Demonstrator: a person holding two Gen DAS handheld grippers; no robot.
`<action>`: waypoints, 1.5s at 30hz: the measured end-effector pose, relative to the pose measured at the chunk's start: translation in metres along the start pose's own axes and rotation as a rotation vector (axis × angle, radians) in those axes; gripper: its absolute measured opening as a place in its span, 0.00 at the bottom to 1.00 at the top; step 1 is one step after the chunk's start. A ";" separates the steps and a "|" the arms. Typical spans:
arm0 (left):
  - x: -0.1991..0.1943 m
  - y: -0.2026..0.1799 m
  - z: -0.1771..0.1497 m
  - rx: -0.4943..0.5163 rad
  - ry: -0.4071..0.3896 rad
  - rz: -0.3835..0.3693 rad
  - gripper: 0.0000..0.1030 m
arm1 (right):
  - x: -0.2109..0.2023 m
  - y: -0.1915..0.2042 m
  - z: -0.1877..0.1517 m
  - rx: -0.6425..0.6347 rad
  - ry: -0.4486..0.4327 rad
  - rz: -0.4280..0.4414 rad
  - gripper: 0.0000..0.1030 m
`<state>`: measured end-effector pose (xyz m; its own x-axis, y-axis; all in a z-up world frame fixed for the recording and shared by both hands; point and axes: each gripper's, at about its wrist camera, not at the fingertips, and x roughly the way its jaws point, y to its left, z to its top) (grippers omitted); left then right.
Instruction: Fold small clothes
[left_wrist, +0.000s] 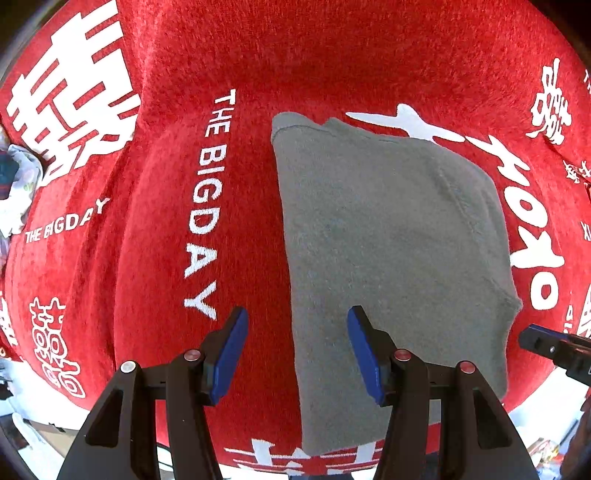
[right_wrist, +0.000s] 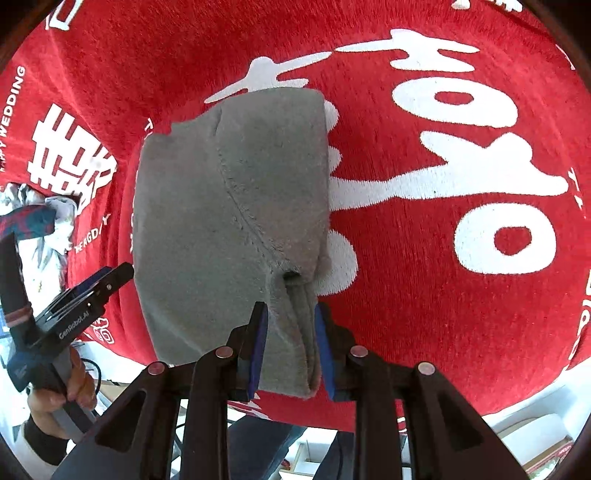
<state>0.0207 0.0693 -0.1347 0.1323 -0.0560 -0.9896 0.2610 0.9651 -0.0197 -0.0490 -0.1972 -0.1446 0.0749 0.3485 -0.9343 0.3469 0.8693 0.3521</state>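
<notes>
A small grey garment (left_wrist: 391, 236) lies folded on a red cloth with white lettering (left_wrist: 155, 206). My left gripper (left_wrist: 297, 354) is open and empty, hovering over the garment's left edge at its near end. In the right wrist view the same grey garment (right_wrist: 207, 229) fills the middle, and my right gripper (right_wrist: 289, 350) is shut on its near right corner, where several layers bunch between the blue pads (right_wrist: 258, 347). The right gripper's tip (left_wrist: 546, 345) shows at the right edge of the left wrist view.
The red cloth (right_wrist: 443, 288) covers the table, whose near edge runs along the bottom of both views. A crumpled patterned piece of clothing (right_wrist: 33, 218) lies at the far left. The left gripper's body (right_wrist: 74, 314) and the hand holding it show at lower left.
</notes>
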 end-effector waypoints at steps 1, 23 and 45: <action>-0.001 0.000 -0.001 -0.003 0.000 -0.002 0.56 | -0.001 0.000 0.000 0.004 0.001 -0.005 0.28; -0.009 0.007 -0.011 -0.038 0.080 0.023 0.56 | 0.013 0.006 0.000 0.005 0.077 -0.132 0.54; -0.065 0.012 -0.007 -0.064 0.047 0.135 0.99 | -0.084 0.049 0.005 -0.018 -0.142 -0.176 1.00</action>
<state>0.0086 0.0861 -0.0713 0.1170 0.0856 -0.9894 0.1825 0.9775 0.1061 -0.0337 -0.1858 -0.0490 0.1460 0.1396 -0.9794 0.3500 0.9187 0.1831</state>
